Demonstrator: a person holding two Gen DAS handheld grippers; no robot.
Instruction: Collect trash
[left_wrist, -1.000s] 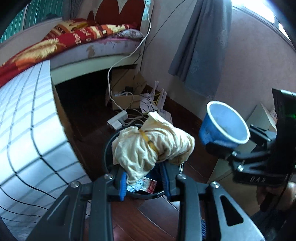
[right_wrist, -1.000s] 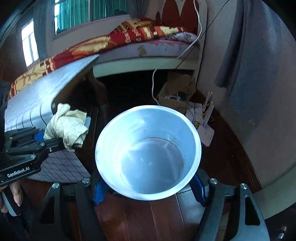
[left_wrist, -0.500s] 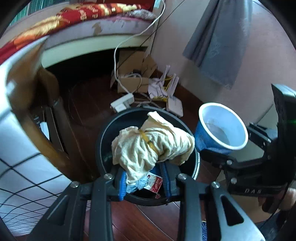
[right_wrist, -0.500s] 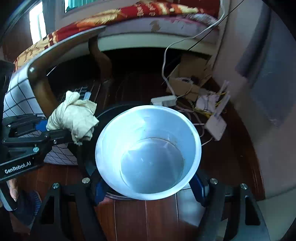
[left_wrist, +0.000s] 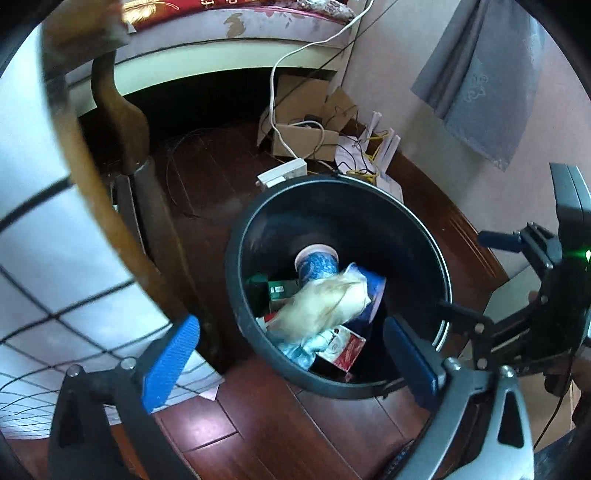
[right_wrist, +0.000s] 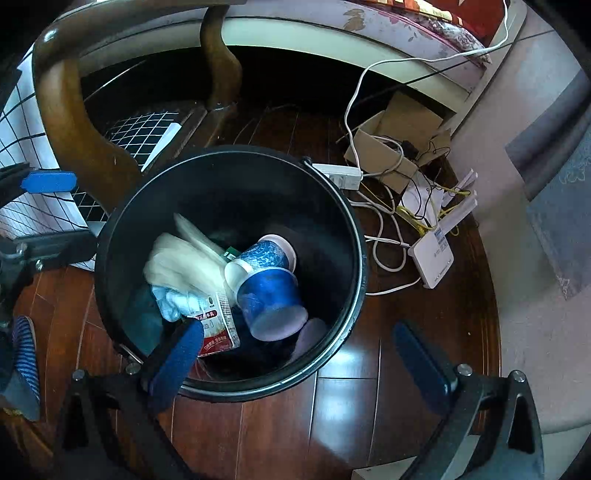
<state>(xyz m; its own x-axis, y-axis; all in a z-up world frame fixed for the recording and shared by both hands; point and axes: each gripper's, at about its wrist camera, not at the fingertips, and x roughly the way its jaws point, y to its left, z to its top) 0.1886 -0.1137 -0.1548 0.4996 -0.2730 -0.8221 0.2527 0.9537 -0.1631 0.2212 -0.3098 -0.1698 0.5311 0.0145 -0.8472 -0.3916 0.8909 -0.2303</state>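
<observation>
Bin (right_wrist: 354, 236) on floor (right_wrist: 332, 417), directly below both grippers, jaws spread wide on either side of rim. Inside bin: crumpled cloth (right_wrist: 181, 262) left, two cups (right_wrist: 271, 295) lying on sides right of it, touching; packet (right_wrist: 218, 328) under cloth at near side. Chair leg (right_wrist: 74, 122) just left of bin. Power strip (right_wrist: 340, 173) touching far rim; cardboard box (right_wrist: 391, 147) and router (right_wrist: 432, 254) beyond, right. Bed (right_wrist: 332, 37) behind.

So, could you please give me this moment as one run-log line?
left tongs: open, empty | right tongs: open, empty | both above black bin | cloth wad and blue paper cup inside bin
</observation>
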